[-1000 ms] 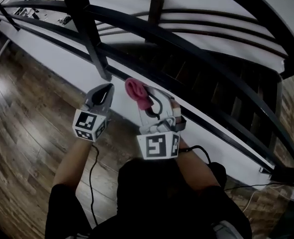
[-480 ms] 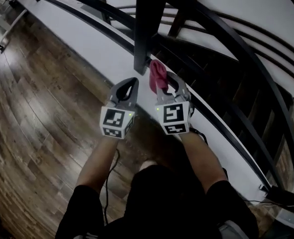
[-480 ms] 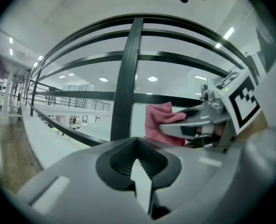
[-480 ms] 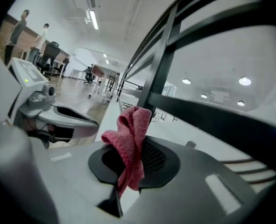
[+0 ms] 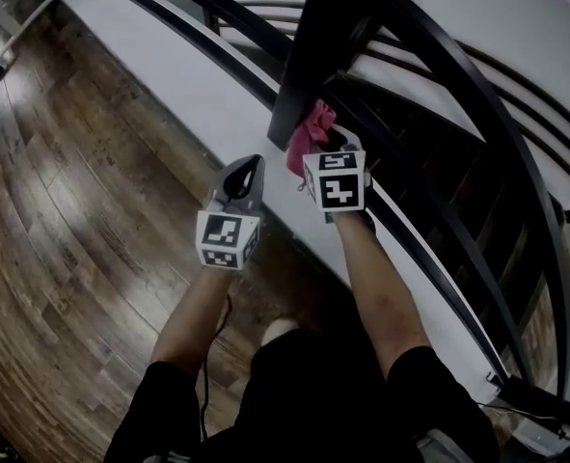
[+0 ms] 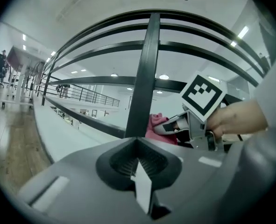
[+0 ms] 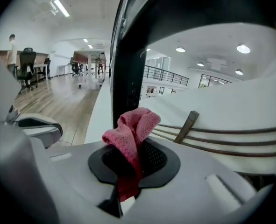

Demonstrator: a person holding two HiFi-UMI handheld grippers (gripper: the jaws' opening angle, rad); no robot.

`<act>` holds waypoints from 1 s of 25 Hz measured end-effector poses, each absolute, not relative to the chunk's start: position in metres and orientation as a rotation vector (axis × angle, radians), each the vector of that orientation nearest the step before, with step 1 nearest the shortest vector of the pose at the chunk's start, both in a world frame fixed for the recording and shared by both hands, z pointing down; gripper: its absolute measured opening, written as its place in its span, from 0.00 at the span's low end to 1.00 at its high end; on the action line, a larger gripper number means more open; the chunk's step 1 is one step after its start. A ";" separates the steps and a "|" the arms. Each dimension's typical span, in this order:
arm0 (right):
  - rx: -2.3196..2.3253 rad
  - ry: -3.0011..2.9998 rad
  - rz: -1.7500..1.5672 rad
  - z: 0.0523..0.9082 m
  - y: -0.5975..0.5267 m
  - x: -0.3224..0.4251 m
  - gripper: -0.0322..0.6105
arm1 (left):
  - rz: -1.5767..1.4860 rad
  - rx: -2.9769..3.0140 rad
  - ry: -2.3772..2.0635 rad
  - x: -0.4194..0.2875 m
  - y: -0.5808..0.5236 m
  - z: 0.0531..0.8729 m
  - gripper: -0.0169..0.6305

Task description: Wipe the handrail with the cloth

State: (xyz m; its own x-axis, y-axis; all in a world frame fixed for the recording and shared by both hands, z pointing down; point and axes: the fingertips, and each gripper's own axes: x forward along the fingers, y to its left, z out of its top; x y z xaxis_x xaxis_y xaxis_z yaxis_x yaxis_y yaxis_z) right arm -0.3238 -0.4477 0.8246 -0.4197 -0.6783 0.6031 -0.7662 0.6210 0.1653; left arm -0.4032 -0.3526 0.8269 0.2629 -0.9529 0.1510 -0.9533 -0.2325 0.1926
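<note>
Cloth (image 7: 133,127), tip toward post (image 7: 128,55), right gripper (image 7: 127,181) clamped

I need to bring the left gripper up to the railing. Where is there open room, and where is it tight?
Open: the white ledge left of the post, bordered by the wooden floor and the rails. Tight: at the post, where the right gripper holds the cloth. The left gripper is shut and empty.

Grey left tool (image 5: 249,166) and right tool (image 5: 323,147) bear black-and-white marker cubes (image 5: 228,241); sleeves (image 5: 159,401) black.
</note>
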 end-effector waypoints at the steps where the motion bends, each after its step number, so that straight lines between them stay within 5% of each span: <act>1: 1.112 -2.181 0.154 0.826 -0.447 -0.326 0.12 | 0.005 2.281 -1.766 -0.403 -0.352 0.829 0.02; 25: 1.109 -2.042 0.000 0.825 -0.412 -0.264 0.12 | 0.079 2.391 -1.601 -0.342 -0.344 0.826 0.02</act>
